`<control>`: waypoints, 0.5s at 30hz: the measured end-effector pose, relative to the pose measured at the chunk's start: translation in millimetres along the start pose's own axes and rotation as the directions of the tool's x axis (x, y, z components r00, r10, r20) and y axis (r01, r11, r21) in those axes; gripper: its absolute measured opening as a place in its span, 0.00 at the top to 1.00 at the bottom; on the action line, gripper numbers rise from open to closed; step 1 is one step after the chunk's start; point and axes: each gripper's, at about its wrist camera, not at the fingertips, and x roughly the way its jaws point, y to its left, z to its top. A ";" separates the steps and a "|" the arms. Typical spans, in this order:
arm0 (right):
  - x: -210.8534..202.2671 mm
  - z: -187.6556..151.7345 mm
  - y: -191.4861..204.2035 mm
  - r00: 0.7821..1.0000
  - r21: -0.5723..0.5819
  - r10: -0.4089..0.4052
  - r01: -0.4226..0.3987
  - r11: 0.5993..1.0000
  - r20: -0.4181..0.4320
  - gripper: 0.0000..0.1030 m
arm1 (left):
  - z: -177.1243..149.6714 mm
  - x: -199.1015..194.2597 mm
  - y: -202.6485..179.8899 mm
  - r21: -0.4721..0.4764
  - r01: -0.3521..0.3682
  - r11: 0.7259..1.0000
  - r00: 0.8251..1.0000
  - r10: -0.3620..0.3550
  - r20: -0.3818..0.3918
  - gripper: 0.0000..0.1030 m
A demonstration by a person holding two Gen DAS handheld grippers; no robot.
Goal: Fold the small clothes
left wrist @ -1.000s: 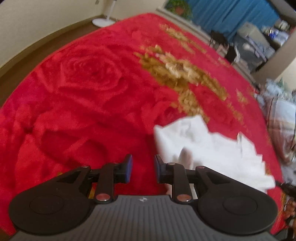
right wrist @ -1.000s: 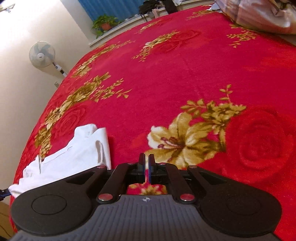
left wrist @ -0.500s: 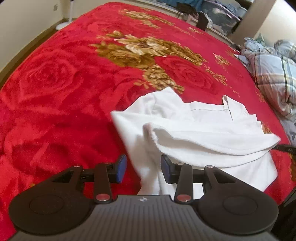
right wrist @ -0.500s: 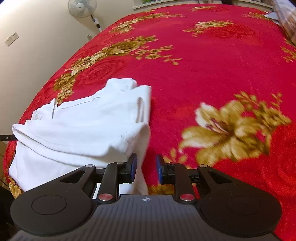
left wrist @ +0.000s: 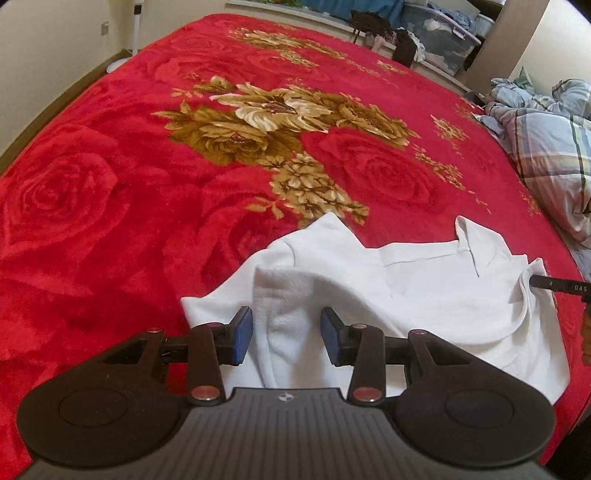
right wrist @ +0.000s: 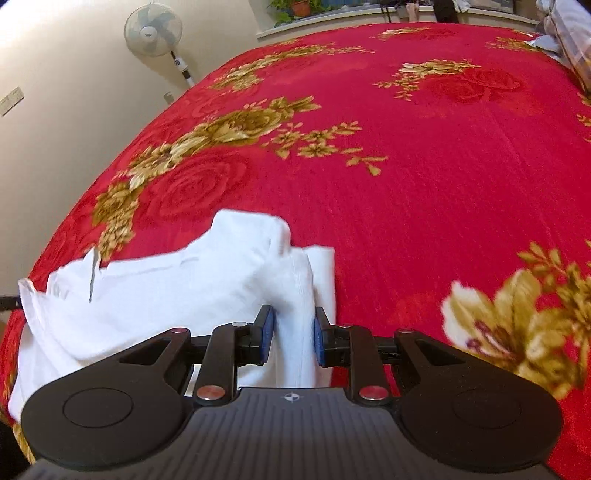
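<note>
A small white garment (left wrist: 406, 295) lies crumpled near the front edge of a red floral blanket (left wrist: 110, 192), with a collar flap at its far right. My left gripper (left wrist: 287, 336) is open, low over the garment's left part. A thick rolled fold runs between its blue pads without being pinched. In the right wrist view the same garment (right wrist: 166, 295) spreads to the left. My right gripper (right wrist: 293, 339) is open too, straddling the folded right-hand edge, and the cloth fills most of the gap.
A plaid quilt (left wrist: 546, 147) is heaped at the bed's right side. A standing fan (right wrist: 153, 29) is by the wall beyond the left edge. A black bar (left wrist: 554, 286) pokes in at the garment's right side. Boxes and plants line the far wall.
Both grippers swung across the blanket onto the white garment. The right jaws went from shut to apart, the left jaws widened. Cloth now lies between both pairs of pads.
</note>
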 end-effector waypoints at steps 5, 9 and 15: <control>3.5 7.2 5.9 0.999 -0.006 -0.008 0.009 1.000 0.033 0.91 | 3.9 -2.5 -1.3 0.023 0.013 1.000 0.999 -0.014 0.038 0.96; -9.5 15.9 4.6 0.992 0.038 0.000 -0.005 0.999 0.123 0.95 | 12.7 -22.3 7.2 -0.008 0.007 1.000 0.989 -0.005 0.146 0.96; -7.0 33.3 6.2 0.966 0.104 -0.023 -0.004 0.995 0.258 0.95 | 28.0 -17.5 9.9 -0.086 -0.098 0.991 0.973 0.114 0.203 0.96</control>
